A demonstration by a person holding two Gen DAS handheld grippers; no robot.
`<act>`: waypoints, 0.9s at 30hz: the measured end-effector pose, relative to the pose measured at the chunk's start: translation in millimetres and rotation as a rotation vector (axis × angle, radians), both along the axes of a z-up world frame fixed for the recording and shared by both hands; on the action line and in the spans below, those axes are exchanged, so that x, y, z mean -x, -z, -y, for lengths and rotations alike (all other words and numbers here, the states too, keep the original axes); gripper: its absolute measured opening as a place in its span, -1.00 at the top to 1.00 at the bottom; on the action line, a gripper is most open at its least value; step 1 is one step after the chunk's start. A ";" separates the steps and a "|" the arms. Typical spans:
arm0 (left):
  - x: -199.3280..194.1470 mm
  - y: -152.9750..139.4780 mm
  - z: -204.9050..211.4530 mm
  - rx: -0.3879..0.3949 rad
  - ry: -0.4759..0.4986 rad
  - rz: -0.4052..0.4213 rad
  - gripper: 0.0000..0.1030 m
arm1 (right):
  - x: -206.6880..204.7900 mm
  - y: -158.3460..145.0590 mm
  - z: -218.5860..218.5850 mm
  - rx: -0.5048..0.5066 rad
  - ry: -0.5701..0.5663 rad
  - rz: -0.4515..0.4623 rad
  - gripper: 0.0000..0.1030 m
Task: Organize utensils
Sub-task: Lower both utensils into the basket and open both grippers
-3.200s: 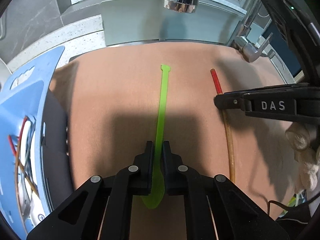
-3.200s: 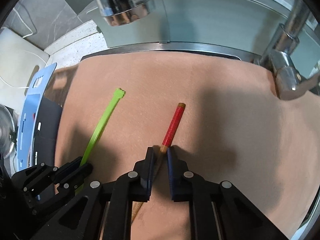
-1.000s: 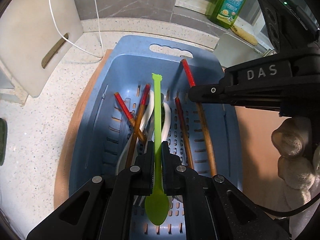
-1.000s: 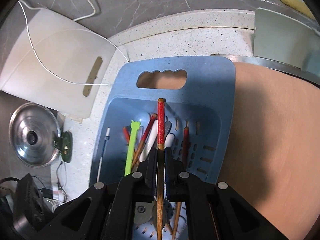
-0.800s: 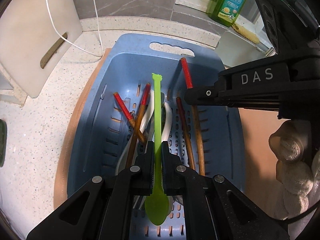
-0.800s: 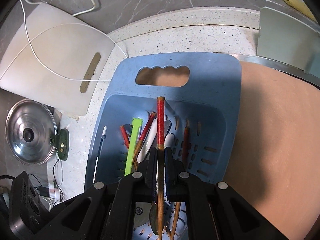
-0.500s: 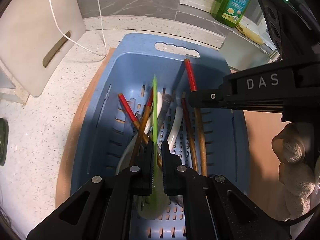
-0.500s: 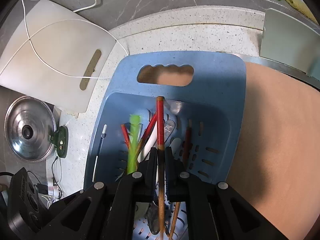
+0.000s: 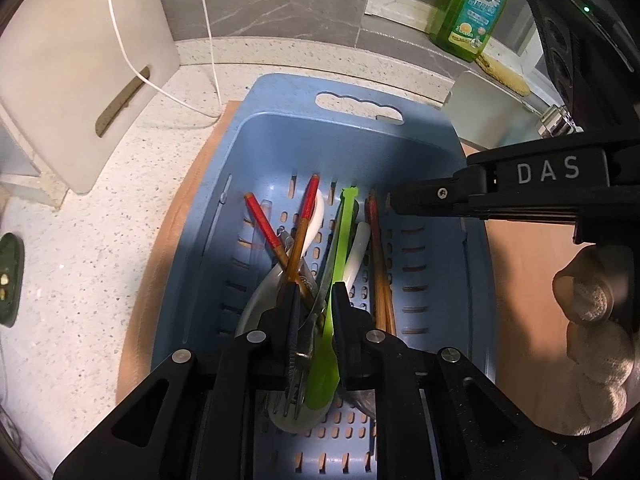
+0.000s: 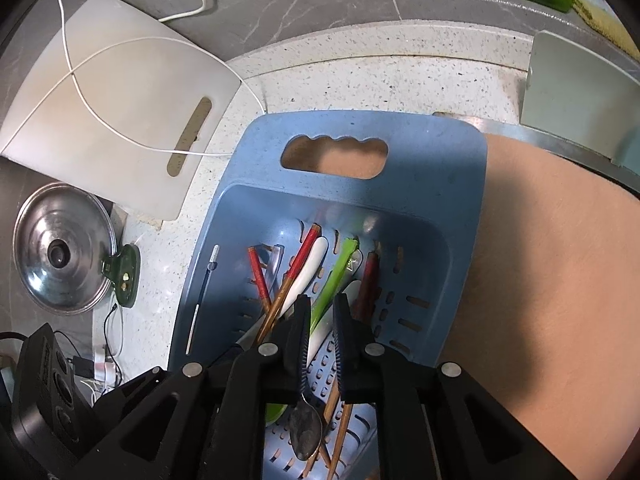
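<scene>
Through the left wrist I watch my left gripper point(image 9: 313, 294) opening off the green spoon point(image 9: 335, 276) lying in the blue basket point(image 9: 420, 128), while through the right wrist my right gripper point(image 10: 320, 312) opens too, its chopstick point(image 10: 366, 280) seemingly dropped, so I'd lift both straight up.

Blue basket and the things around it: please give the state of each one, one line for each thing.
Blue basket: on the counter, holding utensils.
Green spoon: lying in the basket, released.
Red-tipped chopsticks: lying crossed in the basket.
Left gripper: fingers opening, spoon between them.
Right gripper: fingers opening, gripping nothing.
Pot lid: propped in its holder.
</scene>
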State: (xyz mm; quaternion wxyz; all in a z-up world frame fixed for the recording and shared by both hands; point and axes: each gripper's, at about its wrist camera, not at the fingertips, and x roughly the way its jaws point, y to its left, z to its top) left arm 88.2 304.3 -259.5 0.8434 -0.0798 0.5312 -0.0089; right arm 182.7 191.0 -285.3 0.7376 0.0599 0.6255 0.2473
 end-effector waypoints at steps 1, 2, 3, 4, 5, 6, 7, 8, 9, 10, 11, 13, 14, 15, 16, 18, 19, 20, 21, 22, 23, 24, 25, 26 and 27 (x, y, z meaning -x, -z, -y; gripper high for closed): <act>1.0 -0.9 0.3 -0.003 -0.001 0.001 0.71 | 0.4 -1.1 0.7 -0.001 -0.002 0.003 0.69; 2.2 -1.8 0.5 -0.007 -0.004 0.002 0.69 | 0.8 -2.1 1.5 -0.002 -0.005 0.005 0.63; 3.2 -2.5 1.0 -0.010 -0.007 0.003 0.58 | 2.1 -3.6 3.0 -0.004 -0.011 0.009 0.58; 4.2 -3.3 1.3 -0.015 -0.012 0.003 0.45 | 2.7 -4.7 4.2 -0.004 -0.014 0.013 0.56; 5.4 -4.6 1.6 -0.020 -0.017 0.004 0.40 | 3.6 -6.3 5.7 -0.002 -0.018 0.020 0.55; 6.7 -6.0 2.1 -0.024 -0.021 0.006 0.38 | 4.4 -7.7 7.7 -0.001 -0.023 0.025 0.54; 8.0 -7.7 2.7 -0.026 -0.024 0.010 0.38 | 5.1 -9.0 9.0 -0.001 -0.028 0.030 0.54; 9.7 -9.9 3.4 -0.028 -0.026 0.014 0.38 | 5.7 -10.5 10.6 -0.002 -0.034 0.036 0.52; 11.4 -12.0 4.3 -0.032 -0.030 0.019 0.37 | 6.9 -12.9 12.7 -0.002 -0.039 0.045 0.51; 13.4 -14.6 5.9 -0.039 -0.032 0.023 0.29 | 8.3 -15.8 15.6 -0.001 -0.045 0.058 0.50; 14.6 -16.5 6.9 -0.046 -0.034 0.026 0.21 | 9.8 -19.0 18.5 -0.002 -0.050 0.070 0.46; 17.8 -20.9 9.7 -0.063 -0.042 0.035 0.04 | 11.8 -23.9 23.2 -0.003 -0.056 0.089 0.41; 19.6 -23.4 11.6 -0.068 -0.044 0.041 0.04 | 13.2 -26.7 26.3 -0.006 -0.060 0.096 0.40; 20.7 -25.6 13.1 -0.072 -0.044 0.044 0.04 | 14.7 -28.8 28.3 -0.008 -0.065 0.102 0.40; 22.0 -27.8 14.9 -0.077 -0.047 0.047 0.04 | 15.7 -30.4 29.7 -0.008 -0.071 0.106 0.40; 26.4 -32.9 18.6 -0.087 -0.053 0.057 0.00 | 20.7 -35.0 34.0 -0.004 -0.090 0.130 0.39; 28.0 -34.4 19.6 -0.089 -0.054 0.060 -0.08 | 23.1 -36.5 35.7 -0.002 -0.095 0.139 0.39; 30.3 -36.5 21.0 -0.090 -0.059 0.066 -0.11 | 25.1 -38.2 37.3 -0.001 -0.101 0.146 0.39; 32.2 -38.1 22.5 -0.092 -0.064 0.070 -0.14 | 27.4 -40.3 40.3 -0.003 -0.110 0.154 0.39; 34.2 -39.6 23.8 -0.095 -0.069 0.073 -0.14 | 28.8 -41.4 42.0 -0.004 -0.113 0.158 0.39; 35.6 -40.6 25.1 -0.097 -0.072 0.075 -0.14 | 30.4 -42.4 43.8 -0.003 -0.116 0.162 0.38; 37.0 -41.3 26.3 -0.100 -0.077 0.075 -0.14 | 32.5 -44.2 46.8 -0.004 -0.119 0.169 0.33; 39.2 -42.3 28.1 -0.104 -0.084 0.077 -0.14 | 34.1 -45.0 48.4 -0.006 -0.119 0.174 0.26; 41.2 -43.2 29.2 -0.107 -0.090 0.079 -0.14 | 35.0 -46.3 50.3 -0.009 -0.120 0.180 0.12; 42.5 -43.7 30.4 -0.108 -0.094 0.080 -0.14 | 37.5 -48.7 53.1 -0.012 -0.122 0.196 0.06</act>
